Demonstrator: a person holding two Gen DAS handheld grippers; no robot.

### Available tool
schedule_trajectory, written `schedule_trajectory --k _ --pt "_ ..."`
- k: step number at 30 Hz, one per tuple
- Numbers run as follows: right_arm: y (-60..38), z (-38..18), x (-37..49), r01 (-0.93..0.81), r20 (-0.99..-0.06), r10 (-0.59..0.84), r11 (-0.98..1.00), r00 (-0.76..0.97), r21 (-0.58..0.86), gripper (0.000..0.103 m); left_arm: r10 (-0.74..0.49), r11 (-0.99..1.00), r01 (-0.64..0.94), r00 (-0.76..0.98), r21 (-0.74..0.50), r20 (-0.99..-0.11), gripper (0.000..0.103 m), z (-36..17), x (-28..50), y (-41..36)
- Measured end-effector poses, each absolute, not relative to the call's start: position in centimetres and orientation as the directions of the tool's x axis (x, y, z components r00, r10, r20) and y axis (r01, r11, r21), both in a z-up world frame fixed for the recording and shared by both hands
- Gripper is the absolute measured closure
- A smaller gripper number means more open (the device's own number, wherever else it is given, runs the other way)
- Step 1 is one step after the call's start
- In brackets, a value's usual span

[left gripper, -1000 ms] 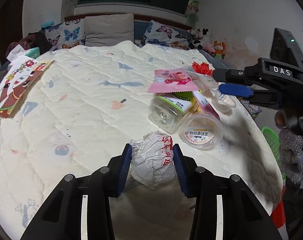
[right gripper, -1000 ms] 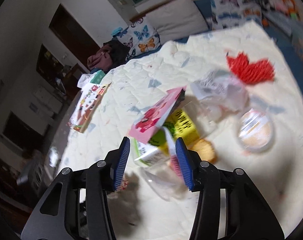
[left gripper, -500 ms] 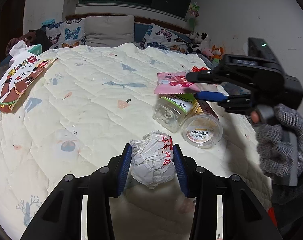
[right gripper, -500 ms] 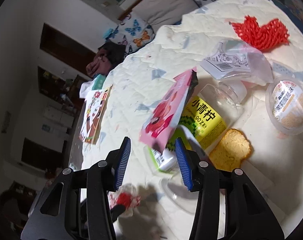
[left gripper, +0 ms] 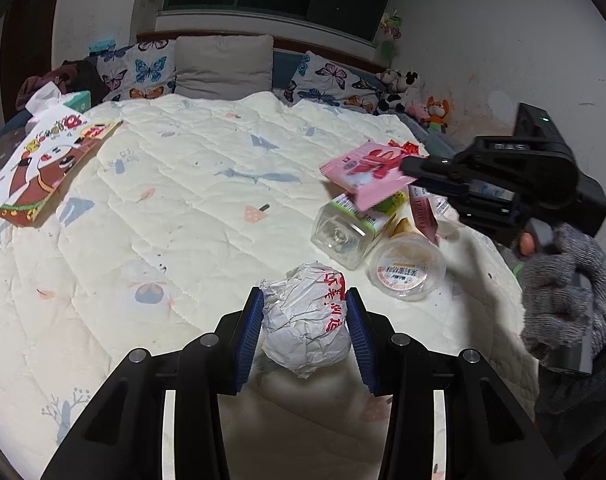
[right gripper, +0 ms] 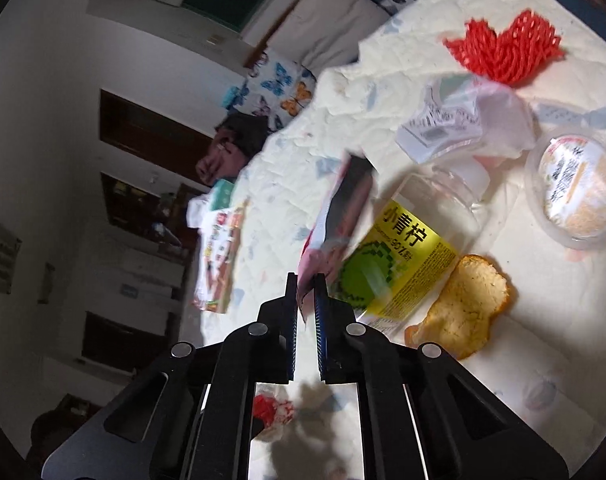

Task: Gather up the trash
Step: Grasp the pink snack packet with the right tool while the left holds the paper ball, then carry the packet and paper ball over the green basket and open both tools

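Observation:
My left gripper (left gripper: 303, 300) is shut on a crumpled white paper ball (left gripper: 307, 320) with red print, held just above the white quilt (left gripper: 183, 208). My right gripper (right gripper: 306, 280) is shut on the edge of a pink snack packet (right gripper: 339, 220), which is lifted off the pile; the packet also shows in the left wrist view (left gripper: 367, 172). Under it lie a clear bottle with a yellow-green label (right gripper: 407, 252), a round lidded plastic cup (right gripper: 579, 188), an orange peel (right gripper: 467, 304), a crumpled clear wrapper (right gripper: 463, 120) and red foam netting (right gripper: 507, 48).
A picture book (left gripper: 43, 164) and a tissue box (left gripper: 75, 100) lie at the quilt's far left. Pillows (left gripper: 223, 66) and plush toys (left gripper: 415, 96) line the headboard. The bed edge falls away on the right by the gloved hand (left gripper: 563, 292).
My right gripper moved in on the pink packet, closed on its edge and lifted it off the bottle. My left gripper kept holding the paper ball, barely moving.

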State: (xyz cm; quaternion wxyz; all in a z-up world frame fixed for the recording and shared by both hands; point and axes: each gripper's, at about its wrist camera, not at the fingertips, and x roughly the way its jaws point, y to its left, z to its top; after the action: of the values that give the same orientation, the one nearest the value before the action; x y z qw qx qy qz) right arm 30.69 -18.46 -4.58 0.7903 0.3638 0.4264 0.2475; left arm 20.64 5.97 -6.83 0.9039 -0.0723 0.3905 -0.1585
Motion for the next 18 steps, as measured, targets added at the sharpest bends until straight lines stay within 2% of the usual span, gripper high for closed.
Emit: schedule_trajectory --k 8,18 --pt "-22.0 -1.1 26.4 -0.149 -0.407 0.717 0.574 0.565 0.805 0.096 -0.384 0.923 0.288 0.657 -0.255 -0.649 0.062 -4.4 19.6 4.0" --pt "-30.0 -0.5 17.4 -0.097 -0.43 0.617 0.637 0.66 0.765 0.095 -0.483 0.871 0.411 0.619 -0.268 -0.619 0.062 -2.2 18.1 -1.5"
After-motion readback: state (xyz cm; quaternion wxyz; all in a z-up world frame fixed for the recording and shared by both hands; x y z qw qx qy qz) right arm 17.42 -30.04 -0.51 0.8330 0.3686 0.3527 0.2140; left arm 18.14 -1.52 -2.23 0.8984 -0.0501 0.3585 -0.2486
